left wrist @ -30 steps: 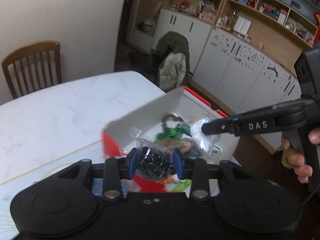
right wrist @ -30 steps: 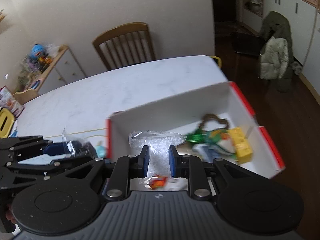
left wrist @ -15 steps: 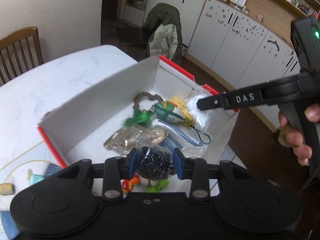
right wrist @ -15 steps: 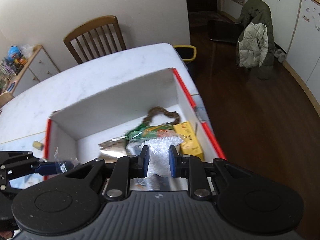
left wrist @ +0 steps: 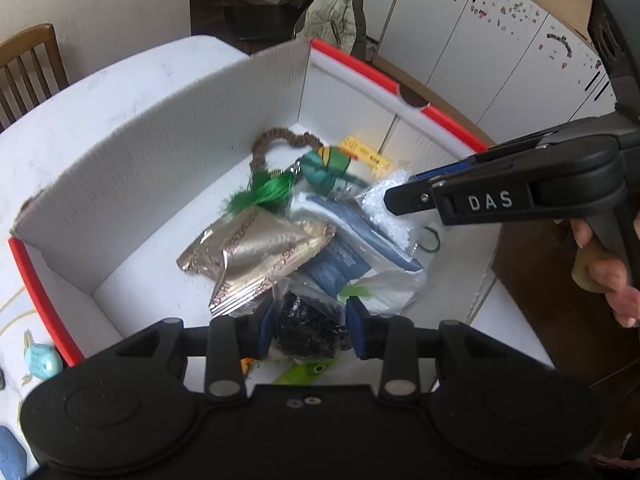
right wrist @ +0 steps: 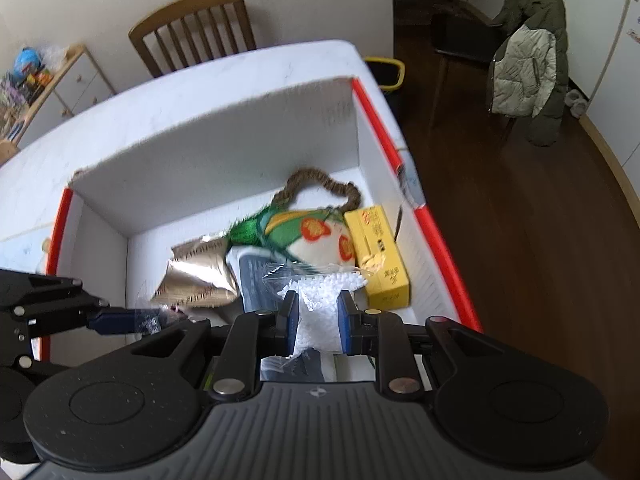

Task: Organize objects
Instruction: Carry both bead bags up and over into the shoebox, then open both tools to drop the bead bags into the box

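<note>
Both hand-held two-finger grippers are poised over a white corrugated-plastic box with red-trimmed edges (left wrist: 168, 152), which rests on a white marble-patterned table (left wrist: 120, 80). The left gripper (left wrist: 310, 330) is clamped on a clear plastic bag of small black pieces (left wrist: 310, 326), pinched between its blue fingertip pads just above the near end of the box interior. The right gripper (right wrist: 318, 326) is likewise clenched on a clear plastic bag of small white beads (right wrist: 320, 300), the bag's upper part fanning out beyond the pads over the box's right half; in the left wrist view a hand (left wrist: 608, 276) grips its black handle. Inside the box lie a crinkled silver foil packet (left wrist: 256, 252), a green tassel (left wrist: 262, 196) joined to a brown braided cord loop (left wrist: 280, 142), a green and cream fabric pouch with orange motifs (right wrist: 316, 234), a yellow rectangular carton (right wrist: 378, 254) against the right wall, and a blue and white flat package (left wrist: 340, 264). Outside the box, beside its left wall, a small turquoise bird-like figure (left wrist: 40, 362) sits on the table.
</note>
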Motion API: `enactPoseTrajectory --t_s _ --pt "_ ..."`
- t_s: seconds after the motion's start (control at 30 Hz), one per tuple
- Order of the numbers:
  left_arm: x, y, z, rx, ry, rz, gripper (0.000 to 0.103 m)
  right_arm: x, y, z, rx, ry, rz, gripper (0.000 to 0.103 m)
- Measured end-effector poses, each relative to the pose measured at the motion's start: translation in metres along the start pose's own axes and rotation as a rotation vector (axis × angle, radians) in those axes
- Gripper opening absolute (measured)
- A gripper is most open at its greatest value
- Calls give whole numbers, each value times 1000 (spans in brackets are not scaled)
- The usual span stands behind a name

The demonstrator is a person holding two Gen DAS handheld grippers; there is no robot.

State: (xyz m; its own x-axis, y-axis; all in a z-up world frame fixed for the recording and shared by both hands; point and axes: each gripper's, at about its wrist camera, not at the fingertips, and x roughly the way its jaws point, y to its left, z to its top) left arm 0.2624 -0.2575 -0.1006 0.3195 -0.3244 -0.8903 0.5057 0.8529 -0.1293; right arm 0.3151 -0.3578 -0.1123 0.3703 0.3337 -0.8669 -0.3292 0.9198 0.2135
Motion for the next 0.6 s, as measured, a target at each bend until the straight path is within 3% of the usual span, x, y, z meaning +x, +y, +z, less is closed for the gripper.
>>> enactPoseTrajectory --t_s 0.37,0.6 --pt "13 1 0 -13 36 -3 38 9 0 -1 -18 28 11 20" --pt "16 3 1 -31 43 3 46 3 -2 -1 -26 23 22 21"
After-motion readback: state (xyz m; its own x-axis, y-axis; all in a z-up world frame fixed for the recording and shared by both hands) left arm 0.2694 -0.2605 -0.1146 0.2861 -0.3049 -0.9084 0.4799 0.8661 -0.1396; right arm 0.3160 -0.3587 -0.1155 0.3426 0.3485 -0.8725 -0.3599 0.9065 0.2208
